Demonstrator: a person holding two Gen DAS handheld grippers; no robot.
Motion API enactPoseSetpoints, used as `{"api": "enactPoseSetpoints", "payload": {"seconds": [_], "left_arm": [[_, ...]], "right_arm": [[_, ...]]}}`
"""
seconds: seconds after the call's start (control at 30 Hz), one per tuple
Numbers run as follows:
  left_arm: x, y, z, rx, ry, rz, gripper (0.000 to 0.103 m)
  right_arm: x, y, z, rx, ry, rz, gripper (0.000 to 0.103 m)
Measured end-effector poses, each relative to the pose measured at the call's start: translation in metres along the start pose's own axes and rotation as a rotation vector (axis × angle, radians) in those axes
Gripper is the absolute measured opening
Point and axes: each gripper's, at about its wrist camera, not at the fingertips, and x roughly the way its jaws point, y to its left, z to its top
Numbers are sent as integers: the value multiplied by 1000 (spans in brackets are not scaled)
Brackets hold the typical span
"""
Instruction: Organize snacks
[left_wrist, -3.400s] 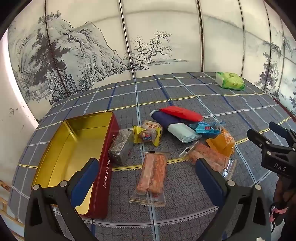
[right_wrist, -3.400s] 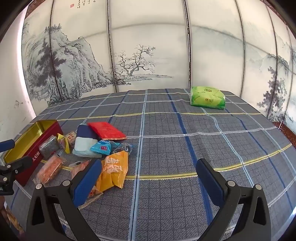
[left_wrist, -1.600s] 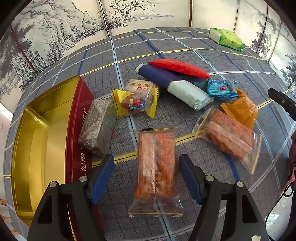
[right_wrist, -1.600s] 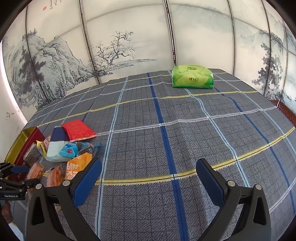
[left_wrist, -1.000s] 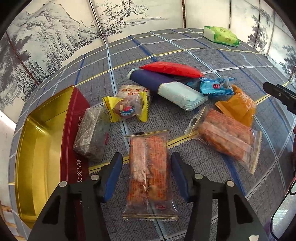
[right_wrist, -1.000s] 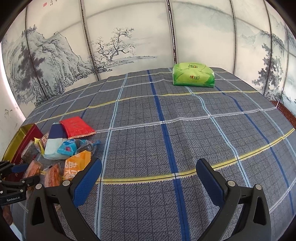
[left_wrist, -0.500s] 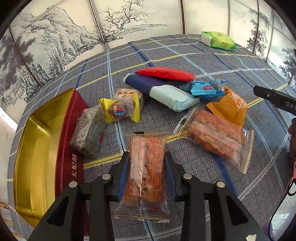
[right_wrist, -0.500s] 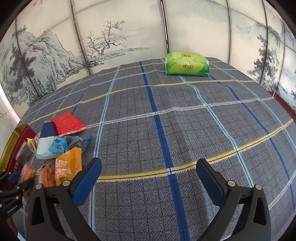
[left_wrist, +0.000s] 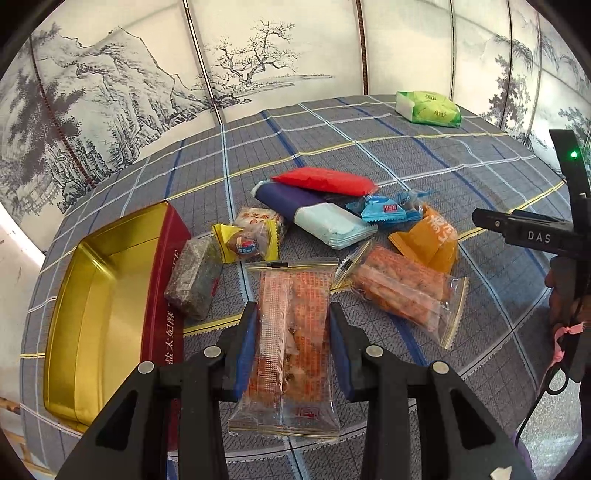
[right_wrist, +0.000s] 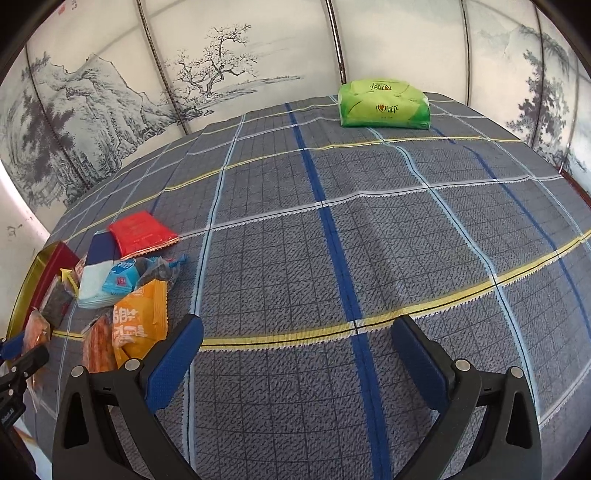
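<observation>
My left gripper (left_wrist: 291, 314) is shut on a clear packet of orange-red biscuits (left_wrist: 291, 354), its blue pads pressing both long sides, and the packet hangs a little above the cloth. To its left lies an open tin (left_wrist: 162, 280), red outside and gold inside, with nothing in it. More snacks sit beyond: a second clear biscuit packet (left_wrist: 402, 291), an orange packet (left_wrist: 428, 240), a small blue packet (left_wrist: 384, 210), a red packet (left_wrist: 325, 181), a navy and pale blue packet (left_wrist: 314, 214), a yellow-wrapped cake (left_wrist: 245, 243) and a dark block (left_wrist: 192, 277). My right gripper (right_wrist: 297, 332) is open over bare cloth.
A green tissue pack (right_wrist: 384, 105) lies at the far side of the checked blue-grey tablecloth (right_wrist: 369, 221). A painted folding screen stands behind the table. The snack pile (right_wrist: 122, 280) is at the left in the right wrist view. The table's near edge runs close below the tin.
The left jaws closed onto the clear biscuit packet and raised it off the cloth. The right gripper stayed open and barely shifted.
</observation>
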Motion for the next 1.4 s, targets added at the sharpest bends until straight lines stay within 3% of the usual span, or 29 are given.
{"api": "enactPoseSetpoints", "payload": {"seconds": [0.27,0.47,0.6,0.77,0.87,0.93,1.17,1.37,1.4], "left_arm": [[-17,9,0,-27,-27,6,33],[-37,30,4,-77,-47,6,33],[-53,50,8,-112,-73,24,33],[-60,94,11,-190,-71,65,33],[-55,119,10,-225,-56,96,33],[-50,131,9,-236,-44,114,33],[-31,159,0,-265,2,148,33],[-20,169,-1,-278,17,141,33],[-19,171,0,-280,19,138,33]], "right_arm": [[4,8,0,-37,24,-42,103],[10,19,0,-115,58,-119,103],[10,19,-1,-122,59,-119,103],[-2,7,-4,-55,10,23,99],[-8,11,-8,-47,8,125,79],[-10,26,-11,-96,28,159,69],[-20,78,8,-214,27,240,67],[-9,134,22,-465,98,282,57],[-4,140,23,-500,114,287,50]]}}
